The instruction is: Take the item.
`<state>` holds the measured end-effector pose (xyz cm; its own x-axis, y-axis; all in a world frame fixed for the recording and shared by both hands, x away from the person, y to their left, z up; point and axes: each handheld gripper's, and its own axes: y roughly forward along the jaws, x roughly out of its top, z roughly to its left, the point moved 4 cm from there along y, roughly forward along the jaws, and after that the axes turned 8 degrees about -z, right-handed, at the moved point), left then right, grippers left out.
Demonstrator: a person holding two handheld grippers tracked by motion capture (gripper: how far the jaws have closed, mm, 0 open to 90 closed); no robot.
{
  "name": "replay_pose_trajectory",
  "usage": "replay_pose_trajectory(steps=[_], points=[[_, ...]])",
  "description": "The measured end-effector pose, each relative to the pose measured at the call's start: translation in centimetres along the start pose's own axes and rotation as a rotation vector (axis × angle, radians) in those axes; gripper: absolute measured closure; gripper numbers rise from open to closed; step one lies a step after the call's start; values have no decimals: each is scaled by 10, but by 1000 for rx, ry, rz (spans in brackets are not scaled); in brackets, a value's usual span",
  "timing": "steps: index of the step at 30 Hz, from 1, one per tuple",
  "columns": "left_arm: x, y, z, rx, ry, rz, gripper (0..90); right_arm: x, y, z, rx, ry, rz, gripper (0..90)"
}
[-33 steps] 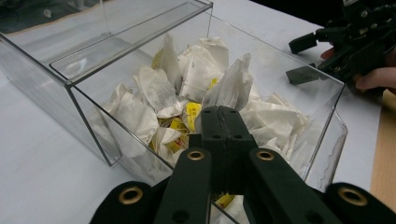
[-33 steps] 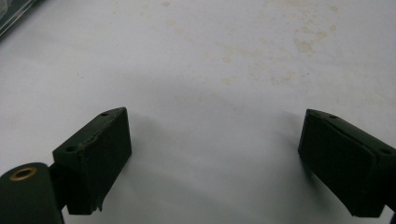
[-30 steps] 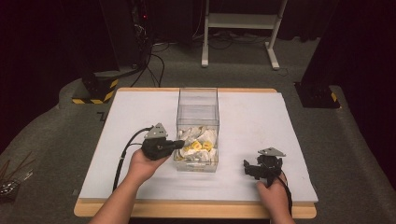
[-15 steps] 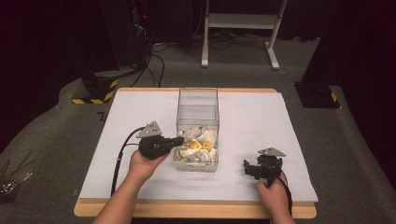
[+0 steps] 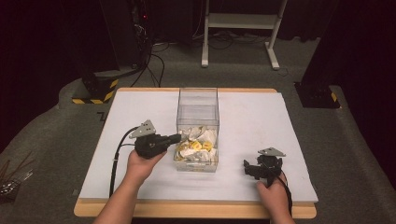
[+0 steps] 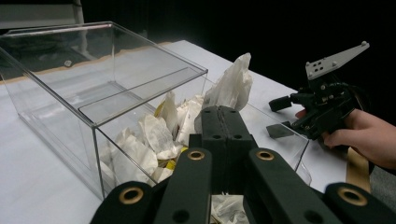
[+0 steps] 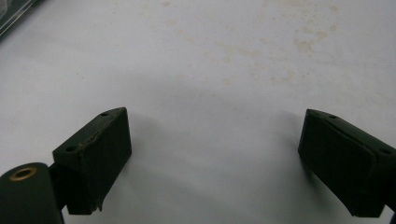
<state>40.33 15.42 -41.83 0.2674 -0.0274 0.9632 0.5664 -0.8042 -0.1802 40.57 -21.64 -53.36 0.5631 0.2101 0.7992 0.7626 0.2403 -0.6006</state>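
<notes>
A clear plastic box stands open-topped in the middle of the white table, holding crumpled white and yellow wrappers at its near end. My left gripper reaches to the box's left wall from the left. In the left gripper view its jaws are pressed together, and a white wrapper sticks up from between the tips, above the box. My right gripper rests low at the table's near right, open, with bare table between its jaws. It also shows beyond the box.
The white table top lies on a wooden board with grey floor around it. A white frame and black cables stand behind the table. A yellow-and-black striped base sits at the far left corner.
My left gripper has drawn a little to the left, away from the box's inside. The right gripper has kept still.
</notes>
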Motion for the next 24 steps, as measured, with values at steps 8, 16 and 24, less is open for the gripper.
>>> replay_pose_trajectory(steps=[8,16,24], points=[[6,-8,4,11,-2,-23,900,0,0,0,0,0,0,93],[11,-16,8,31,16,-27,900,0,0,0,0,0,0,94],[14,-27,14,58,16,-36,900,0,0,0,0,1,0,94]])
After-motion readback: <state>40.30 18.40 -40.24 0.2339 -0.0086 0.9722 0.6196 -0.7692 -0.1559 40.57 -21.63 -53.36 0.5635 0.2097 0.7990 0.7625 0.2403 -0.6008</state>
